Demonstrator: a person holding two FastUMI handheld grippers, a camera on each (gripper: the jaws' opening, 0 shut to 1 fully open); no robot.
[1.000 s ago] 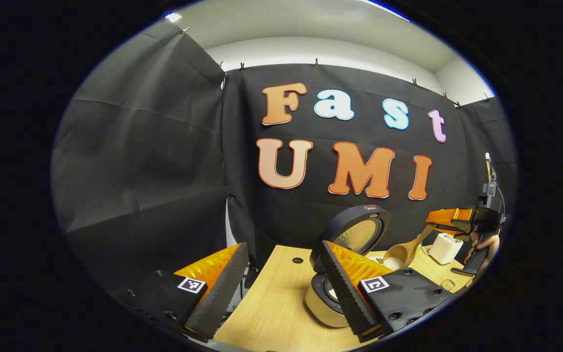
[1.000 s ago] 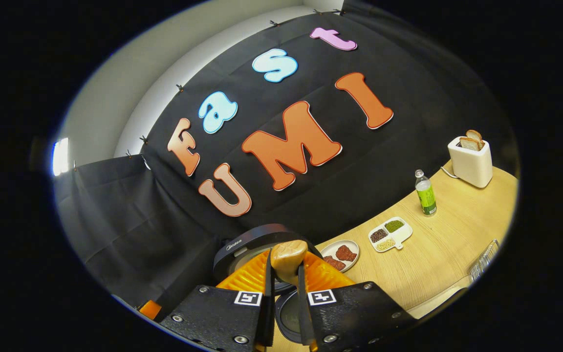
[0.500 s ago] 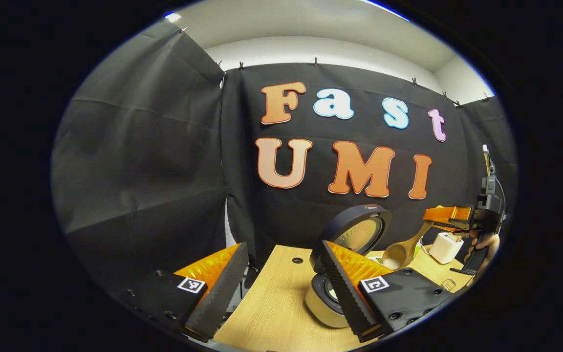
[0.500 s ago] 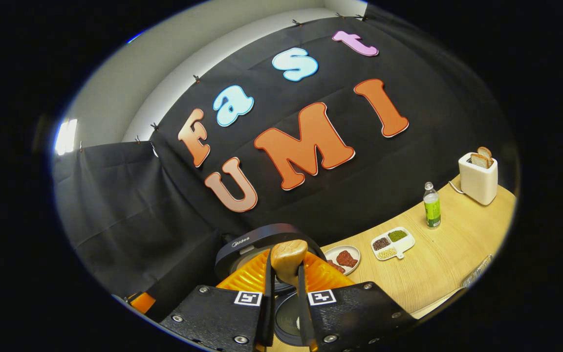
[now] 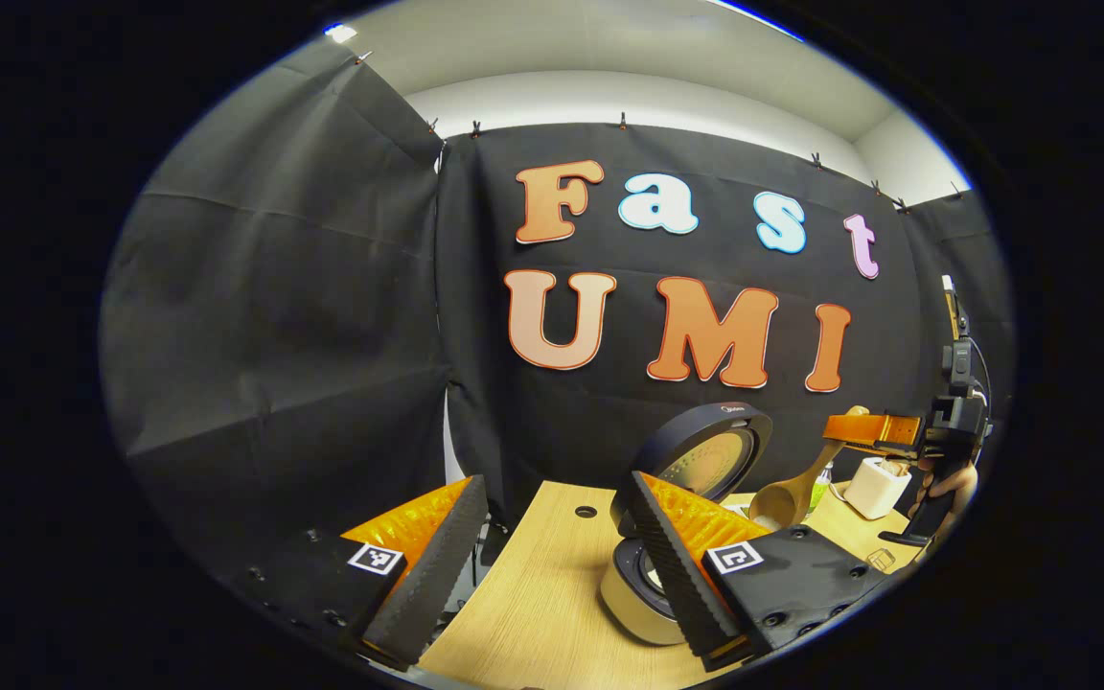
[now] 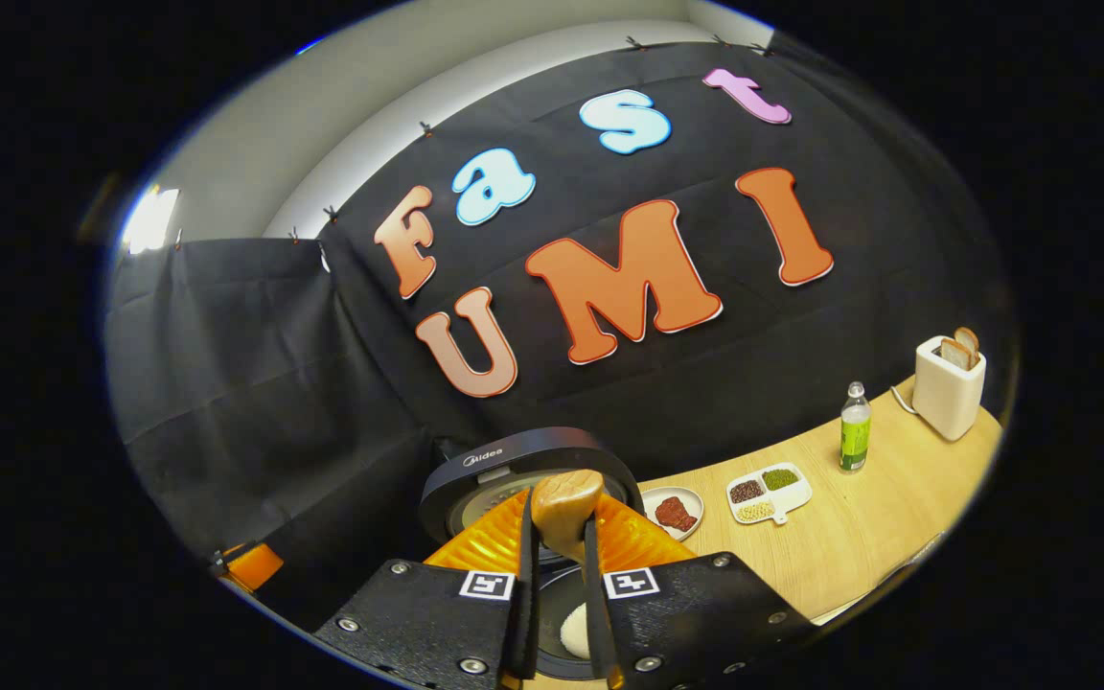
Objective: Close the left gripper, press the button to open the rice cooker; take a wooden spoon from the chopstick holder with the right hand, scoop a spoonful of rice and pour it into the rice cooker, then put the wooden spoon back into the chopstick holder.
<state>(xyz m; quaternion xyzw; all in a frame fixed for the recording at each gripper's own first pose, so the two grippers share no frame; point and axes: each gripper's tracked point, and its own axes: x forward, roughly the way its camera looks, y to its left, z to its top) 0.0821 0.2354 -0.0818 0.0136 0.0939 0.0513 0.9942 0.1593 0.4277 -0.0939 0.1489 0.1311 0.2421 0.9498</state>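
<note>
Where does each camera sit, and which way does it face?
Left gripper view: rides on the left gripper, open, low over the table; faces the open cooker and the right gripper with the spoon; a hand shows.
Right gripper view: rides on the right gripper, shut on the spoon, above the cooker; faces the wall, with a toaster at right.
Shared: cooker, spoon, table, toaster.

a small pale brand word, "midea", stands on the dark raised lid of the rice cooker point(image 6: 514, 460), lower centre of the right gripper view. in the left gripper view the lid's mark is too small to read.
</note>
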